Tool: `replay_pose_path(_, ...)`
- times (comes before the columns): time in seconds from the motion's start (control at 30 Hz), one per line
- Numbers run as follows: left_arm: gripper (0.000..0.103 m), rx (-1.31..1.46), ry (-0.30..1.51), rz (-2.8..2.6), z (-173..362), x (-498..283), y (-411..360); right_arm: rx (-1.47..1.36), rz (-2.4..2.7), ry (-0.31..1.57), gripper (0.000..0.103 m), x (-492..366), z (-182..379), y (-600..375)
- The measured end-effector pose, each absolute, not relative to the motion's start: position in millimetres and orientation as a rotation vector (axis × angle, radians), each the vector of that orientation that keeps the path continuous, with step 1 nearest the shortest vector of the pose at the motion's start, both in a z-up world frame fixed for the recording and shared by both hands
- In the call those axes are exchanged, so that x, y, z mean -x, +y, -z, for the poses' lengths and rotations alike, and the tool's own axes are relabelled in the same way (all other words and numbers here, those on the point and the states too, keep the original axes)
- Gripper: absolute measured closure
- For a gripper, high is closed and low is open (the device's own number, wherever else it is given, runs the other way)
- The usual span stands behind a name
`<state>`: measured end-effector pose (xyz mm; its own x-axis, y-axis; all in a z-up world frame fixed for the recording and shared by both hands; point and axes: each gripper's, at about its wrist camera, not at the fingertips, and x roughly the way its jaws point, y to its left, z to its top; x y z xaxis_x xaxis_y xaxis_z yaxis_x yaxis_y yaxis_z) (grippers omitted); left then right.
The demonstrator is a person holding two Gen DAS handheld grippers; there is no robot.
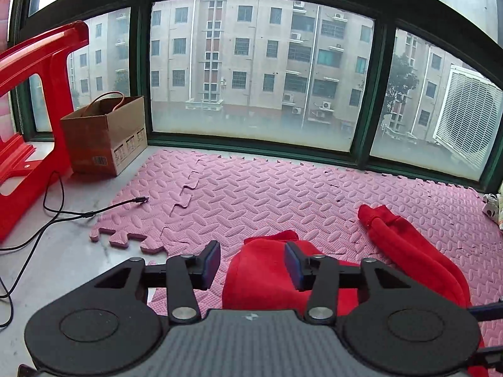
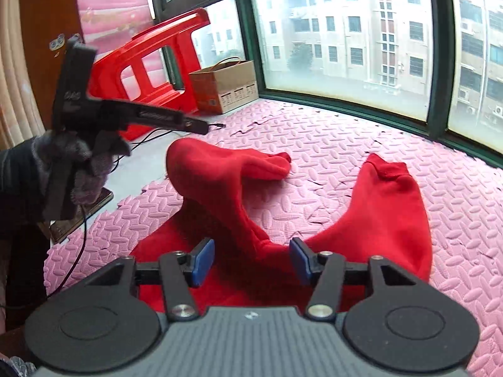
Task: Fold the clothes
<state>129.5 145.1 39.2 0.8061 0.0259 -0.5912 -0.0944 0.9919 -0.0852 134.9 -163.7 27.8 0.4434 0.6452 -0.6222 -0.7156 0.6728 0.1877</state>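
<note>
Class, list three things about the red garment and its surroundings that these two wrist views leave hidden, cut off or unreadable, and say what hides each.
1. Red fleece garment: its near part is hidden behind the right gripper body in the right wrist view.
2. Brown cardboard box: label print too small to read in the left wrist view.
3. White patterned cloth: cut off by the right edge of the left wrist view.

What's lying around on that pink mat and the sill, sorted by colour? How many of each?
Red: 2, the garment and the plastic chair.
Brown: 1, the cardboard box.
Black: 1, the cable.
White patterned: 1, a cloth at the mat's edge.
Total: 5.
</note>
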Motion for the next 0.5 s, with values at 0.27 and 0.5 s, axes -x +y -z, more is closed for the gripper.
replay_pose_path(0.27, 0.054, 0.031, 0.773, 0.091, -17.7, -63.3, 107.4, -0.049, -0.683, 0.819, 0.049, -151.6, -17.0, -218.8)
replay_pose_path(0.5, 0.046, 0.082, 0.793, 0.076, -23.8, -21.8, 113.1, 0.106, -0.784, 0.869, 0.048, -91.7, -19.9, -215.7)
